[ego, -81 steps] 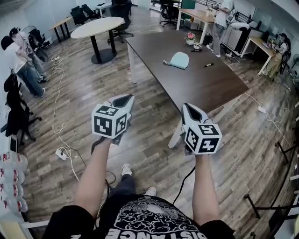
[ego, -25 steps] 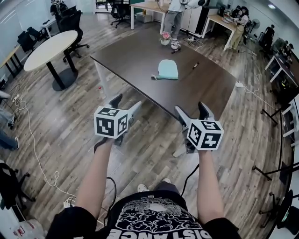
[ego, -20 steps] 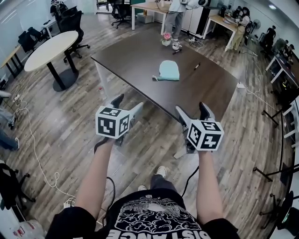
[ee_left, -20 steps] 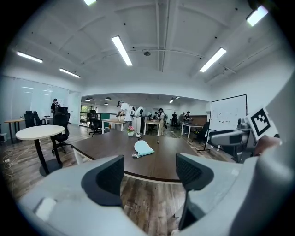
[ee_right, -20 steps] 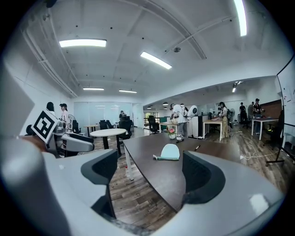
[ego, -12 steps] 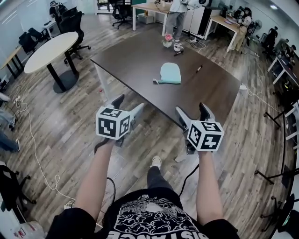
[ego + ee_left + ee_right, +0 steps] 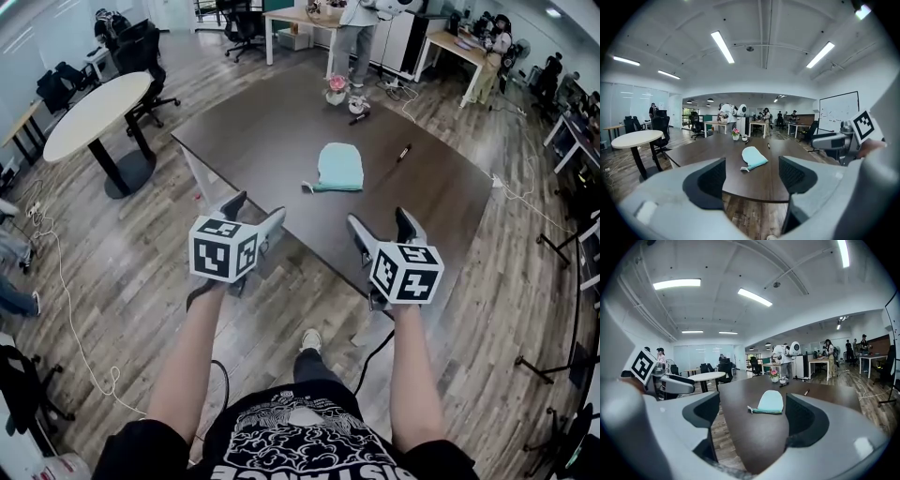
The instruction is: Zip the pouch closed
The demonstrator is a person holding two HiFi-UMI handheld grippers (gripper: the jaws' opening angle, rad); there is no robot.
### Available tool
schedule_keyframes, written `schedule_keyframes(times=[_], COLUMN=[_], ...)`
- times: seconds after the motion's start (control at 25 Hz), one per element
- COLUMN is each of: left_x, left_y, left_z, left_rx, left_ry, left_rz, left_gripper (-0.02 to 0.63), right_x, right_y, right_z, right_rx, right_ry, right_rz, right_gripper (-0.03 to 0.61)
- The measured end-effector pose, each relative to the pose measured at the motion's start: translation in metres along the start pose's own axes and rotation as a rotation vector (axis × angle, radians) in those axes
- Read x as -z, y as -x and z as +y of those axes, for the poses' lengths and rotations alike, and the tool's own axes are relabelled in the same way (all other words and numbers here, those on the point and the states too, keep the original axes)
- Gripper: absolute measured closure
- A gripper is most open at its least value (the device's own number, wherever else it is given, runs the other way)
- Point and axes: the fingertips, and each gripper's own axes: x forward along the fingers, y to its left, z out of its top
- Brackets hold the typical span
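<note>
Left tongs (image 7: 255, 208): held up in the air in the person's left hand, near the closest edge of the surface. The jaws stand wide apart with nothing between them. In the left gripper view the pouch shows through the gap, well beyond the tips.

Right tongs (image 7: 379, 219): held level beside the left tongs, also spread wide and empty, and well apart from the pouch. The right gripper view frames the pouch between the two dark pads.

Pouch (image 7: 339, 167): pale teal and lying flat around the middle of the surface. Its rounded end points away from the person, and a small tab sticks out at its near left corner. Neither pair of tongs touches it. From here I cannot tell whether the zip is open or closed.

Surface (image 7: 262, 141): a large, dark brown rectangular top, set at an angle to the person.

Other things on the surface: a dark pen (image 7: 404, 152) lies to the right of the pouch, apart from it. A small pot of pink flowers (image 7: 336, 89) stands near the far edge.

Floor (image 7: 141, 272): wood planks. One shoe (image 7: 313, 339) of the person shows below the tongs.

Room: a round white table (image 7: 94, 103) stands to the left, and people are at desks in the background.
</note>
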Motion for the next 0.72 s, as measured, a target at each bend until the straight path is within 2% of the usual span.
schedule_keyframes(times=[0.28,0.72], left_x=[-0.026,-0.046], left_y=[-0.062,-0.144], left_z=[0.014,0.027], left_rx=[0.002,0.008], left_ry=[0.01,0.023], left_rz=[0.009,0.043], left_gripper=[0.258,0.258], right_x=[-0.014,-0.03], right_y=[-0.052,-0.11], right_z=[-0.041,-0.103], right_rx=[0.007,0.034], right_ry=[-0.006,-0.028], right_rz=[0.024,0.04], right_gripper=[0.147,0.147])
